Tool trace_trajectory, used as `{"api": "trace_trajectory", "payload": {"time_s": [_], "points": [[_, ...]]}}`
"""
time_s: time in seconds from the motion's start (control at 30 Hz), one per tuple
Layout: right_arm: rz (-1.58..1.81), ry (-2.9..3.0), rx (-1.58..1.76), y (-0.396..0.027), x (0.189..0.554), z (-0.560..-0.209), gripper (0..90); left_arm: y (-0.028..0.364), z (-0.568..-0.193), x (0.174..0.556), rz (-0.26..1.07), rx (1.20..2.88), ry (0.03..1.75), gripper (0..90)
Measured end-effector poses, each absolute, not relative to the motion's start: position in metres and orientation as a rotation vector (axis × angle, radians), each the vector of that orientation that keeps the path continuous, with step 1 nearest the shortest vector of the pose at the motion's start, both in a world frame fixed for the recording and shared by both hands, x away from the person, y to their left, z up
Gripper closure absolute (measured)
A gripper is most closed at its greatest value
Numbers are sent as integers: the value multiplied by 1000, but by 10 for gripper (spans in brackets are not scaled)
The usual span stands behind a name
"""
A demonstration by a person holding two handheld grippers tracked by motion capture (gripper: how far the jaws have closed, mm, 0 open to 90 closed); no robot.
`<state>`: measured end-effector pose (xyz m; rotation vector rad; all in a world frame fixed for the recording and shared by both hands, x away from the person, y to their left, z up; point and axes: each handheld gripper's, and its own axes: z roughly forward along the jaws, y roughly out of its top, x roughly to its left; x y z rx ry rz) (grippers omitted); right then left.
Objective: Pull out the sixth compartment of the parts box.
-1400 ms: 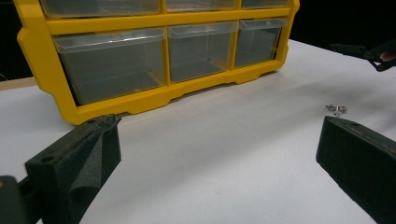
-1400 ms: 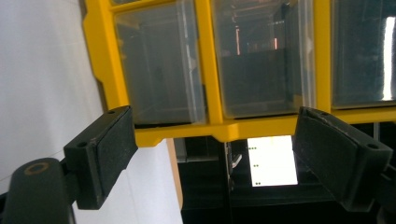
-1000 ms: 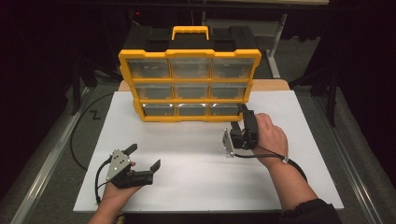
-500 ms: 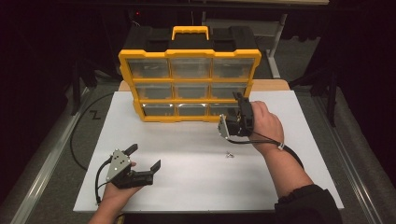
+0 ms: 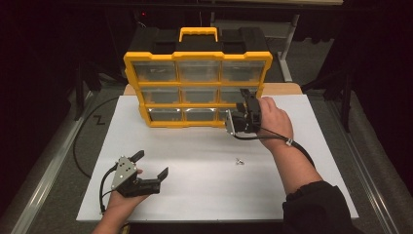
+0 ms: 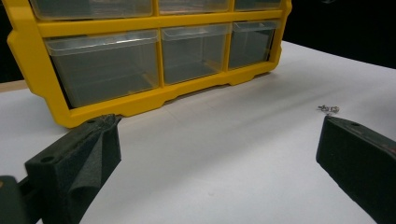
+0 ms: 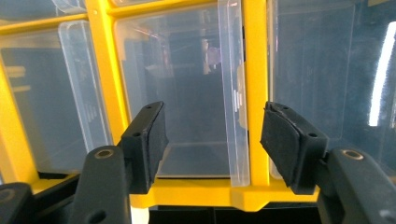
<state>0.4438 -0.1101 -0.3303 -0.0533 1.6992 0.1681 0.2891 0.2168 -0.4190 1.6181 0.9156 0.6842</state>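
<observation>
The organizer (image 5: 197, 90) stands upright at the back of the counter (image 5: 204, 165). The right gripper (image 5: 242, 117) is held at its bottom-right drawer (image 7: 196, 93), turned on its side; its jaws have just been closing and stand half apart, the drawer's lip (image 7: 233, 93) between them, not yet pinched. The lip should be centred between the pads and clamped squarely before any straight pull. The left gripper (image 5: 148, 170) rests well in front of the organizer, jaws wide apart and empty. A small screw (image 5: 239, 161) lies before the organizer.
</observation>
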Motion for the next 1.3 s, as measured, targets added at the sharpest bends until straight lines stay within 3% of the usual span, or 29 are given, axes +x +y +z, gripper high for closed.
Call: {"api": "trace_trajectory", "payload": {"time_s": [0.33, 0.43, 1.3], "points": [[142, 1698, -40, -104, 452, -331, 467, 217, -419, 289, 682, 1621, 910, 5], [147, 1688, -60, -102, 454, -328, 526, 217, -419, 289, 681, 1620, 910, 5], [48, 1677, -80, -93, 461, -322, 758, 216, -419, 289, 681, 1622, 905, 6]]}}
